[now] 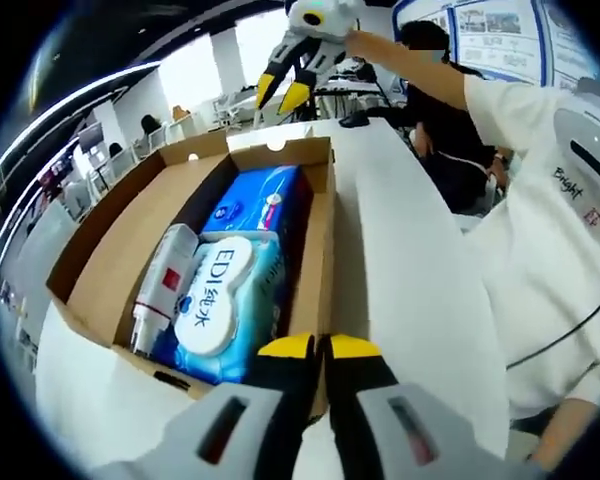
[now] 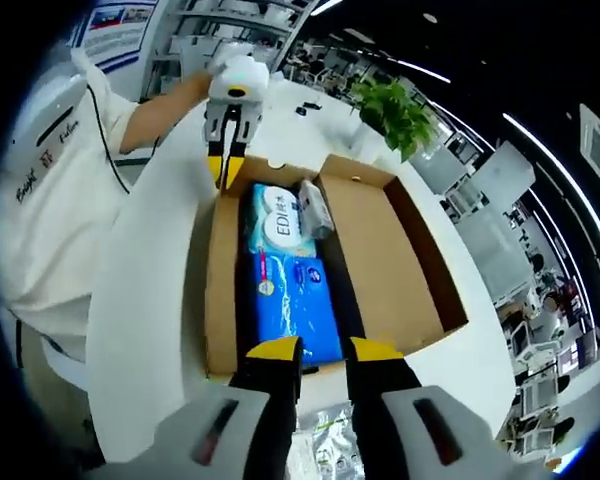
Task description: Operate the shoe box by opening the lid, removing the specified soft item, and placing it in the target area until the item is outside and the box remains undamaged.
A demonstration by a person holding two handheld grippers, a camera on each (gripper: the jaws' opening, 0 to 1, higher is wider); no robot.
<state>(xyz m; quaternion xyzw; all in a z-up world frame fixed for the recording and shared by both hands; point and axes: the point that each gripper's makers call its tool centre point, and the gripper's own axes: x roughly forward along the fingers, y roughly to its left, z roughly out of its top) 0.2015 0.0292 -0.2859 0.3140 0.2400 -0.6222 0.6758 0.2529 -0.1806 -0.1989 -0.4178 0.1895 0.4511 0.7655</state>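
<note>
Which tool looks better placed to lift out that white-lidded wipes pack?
Probably the left tool: it sits at the box edge right beside the wipes pack. The right tool is at the far end, by the blue pack.

One open cardboard shoe box (image 2: pixel 380 240) on a white table (image 2: pixel 140 300). Inside: 1 wet-wipes pack (image 2: pixel 278 232), 1 blue soft pack (image 2: pixel 298 305), 1 white bottle w/ red label (image 1: pixel 162 285). Also 2 yellow-tipped grippers, left (image 1: pixel 318 350) & right (image 2: pixel 322 352), 1 potted plant (image 2: pixel 395 115), 1 clear plastic bag (image 2: pixel 325 445).
</note>
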